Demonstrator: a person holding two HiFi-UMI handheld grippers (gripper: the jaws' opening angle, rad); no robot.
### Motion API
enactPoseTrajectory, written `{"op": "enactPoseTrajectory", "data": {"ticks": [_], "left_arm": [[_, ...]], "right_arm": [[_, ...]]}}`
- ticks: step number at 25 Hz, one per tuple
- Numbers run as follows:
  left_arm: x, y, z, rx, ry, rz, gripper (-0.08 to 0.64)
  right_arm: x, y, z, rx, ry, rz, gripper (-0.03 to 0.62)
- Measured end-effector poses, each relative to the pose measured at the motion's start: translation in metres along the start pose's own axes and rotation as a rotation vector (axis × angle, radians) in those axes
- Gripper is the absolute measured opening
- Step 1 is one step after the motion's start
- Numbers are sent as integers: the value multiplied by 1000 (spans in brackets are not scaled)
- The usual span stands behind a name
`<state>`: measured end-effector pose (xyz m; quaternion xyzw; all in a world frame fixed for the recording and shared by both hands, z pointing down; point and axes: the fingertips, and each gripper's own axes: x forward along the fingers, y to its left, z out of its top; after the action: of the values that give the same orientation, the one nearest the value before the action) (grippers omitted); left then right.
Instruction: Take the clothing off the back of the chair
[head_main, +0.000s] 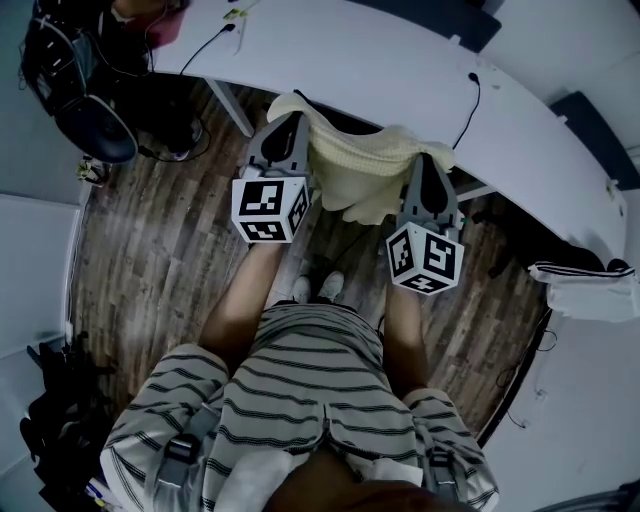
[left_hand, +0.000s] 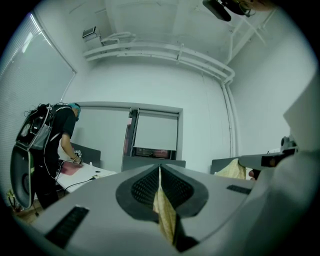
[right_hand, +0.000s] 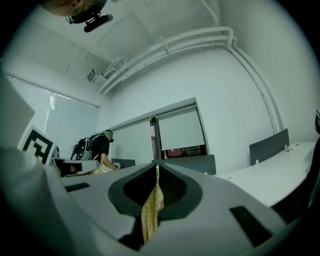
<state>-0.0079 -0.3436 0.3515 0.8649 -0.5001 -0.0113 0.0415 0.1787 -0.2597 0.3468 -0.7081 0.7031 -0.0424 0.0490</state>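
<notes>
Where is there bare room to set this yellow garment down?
The white desk is bare between the left cable and the right cable, just beyond the garment. The wood floor at left is open too. Crowded: dark gear in the far left corner, a striped cloth at right.

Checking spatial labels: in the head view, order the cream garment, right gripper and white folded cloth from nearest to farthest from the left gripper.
1. cream garment: held by the left gripper.
2. right gripper: alongside, to the right.
3. white folded cloth: far right.
</notes>
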Motion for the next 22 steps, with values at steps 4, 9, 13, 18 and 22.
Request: {"op": "enactPoseTrajectory", "data": {"ticks": [4, 9, 13, 18, 22], "left_arm": [[-4, -5, 10, 0, -18, -5, 29], [-14, -12, 22, 3, -45, -15, 29], [-22, -16, 30, 2, -62, -19, 29], [-32, -23, 41, -5, -80, -36, 29], [-41, -27, 49, 0, -95, -45, 29]], "right_arm": [[-3, 0, 10, 1, -19, 7, 35], [-10, 3, 23, 1, -47, 16, 35], [-15, 8, 33, 9, -69, 28, 35], [-21, 14, 45, 11, -97, 40, 35], [-27, 22, 53, 5, -106, 49, 35]]}}
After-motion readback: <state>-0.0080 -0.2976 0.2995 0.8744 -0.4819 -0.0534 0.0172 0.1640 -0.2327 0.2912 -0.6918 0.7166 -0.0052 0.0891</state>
